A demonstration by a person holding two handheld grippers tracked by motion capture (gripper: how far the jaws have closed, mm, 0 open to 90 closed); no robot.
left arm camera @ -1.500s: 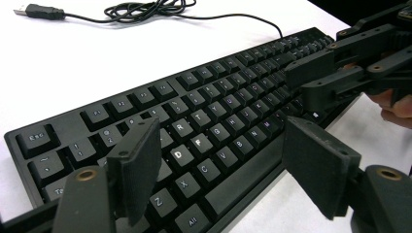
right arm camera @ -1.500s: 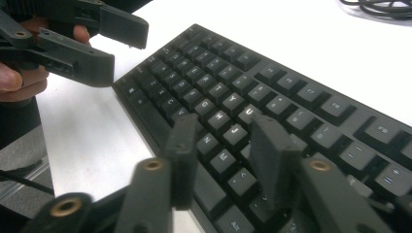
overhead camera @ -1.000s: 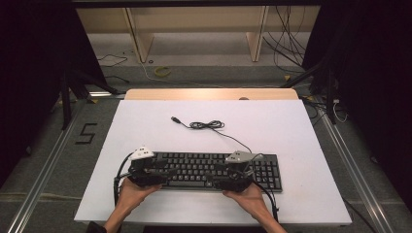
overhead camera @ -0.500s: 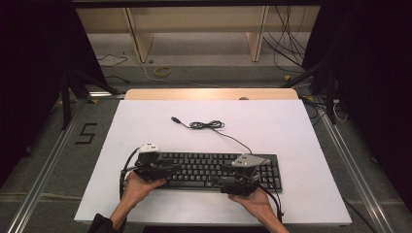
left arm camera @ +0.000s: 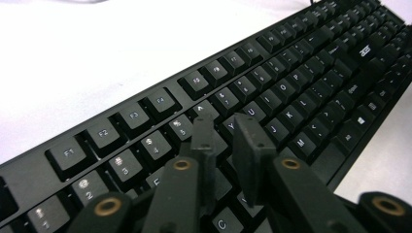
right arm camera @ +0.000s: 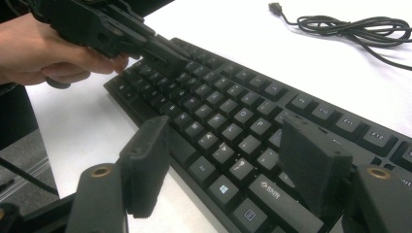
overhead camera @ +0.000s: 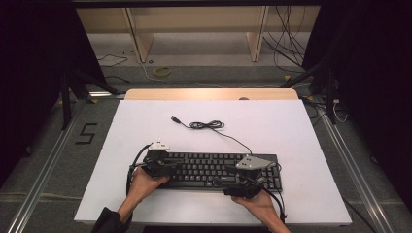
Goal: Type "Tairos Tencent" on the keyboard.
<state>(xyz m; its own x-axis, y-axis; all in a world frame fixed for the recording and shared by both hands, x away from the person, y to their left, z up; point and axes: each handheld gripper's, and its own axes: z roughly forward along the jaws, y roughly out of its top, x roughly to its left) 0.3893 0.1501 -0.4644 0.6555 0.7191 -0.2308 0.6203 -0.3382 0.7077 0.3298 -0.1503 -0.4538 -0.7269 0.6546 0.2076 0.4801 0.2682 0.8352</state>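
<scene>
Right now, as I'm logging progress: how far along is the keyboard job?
Done: the keyboard lies flat on the table, cable loose behind it. In hand: the left gripper, fingers empty, has just been closing over the letter keys; the right gripper has just been opening above the near-edge keys. Left: any grip or key press; neither shows yet.

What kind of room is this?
Probably a lab or workshop set up for recording: a white table with a keyboard, loose cables on the floor, and metal rails alongside.

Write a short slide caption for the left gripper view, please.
Left gripper, jaws nearly closed, poised over the letter keys of a black keyboard.
</scene>
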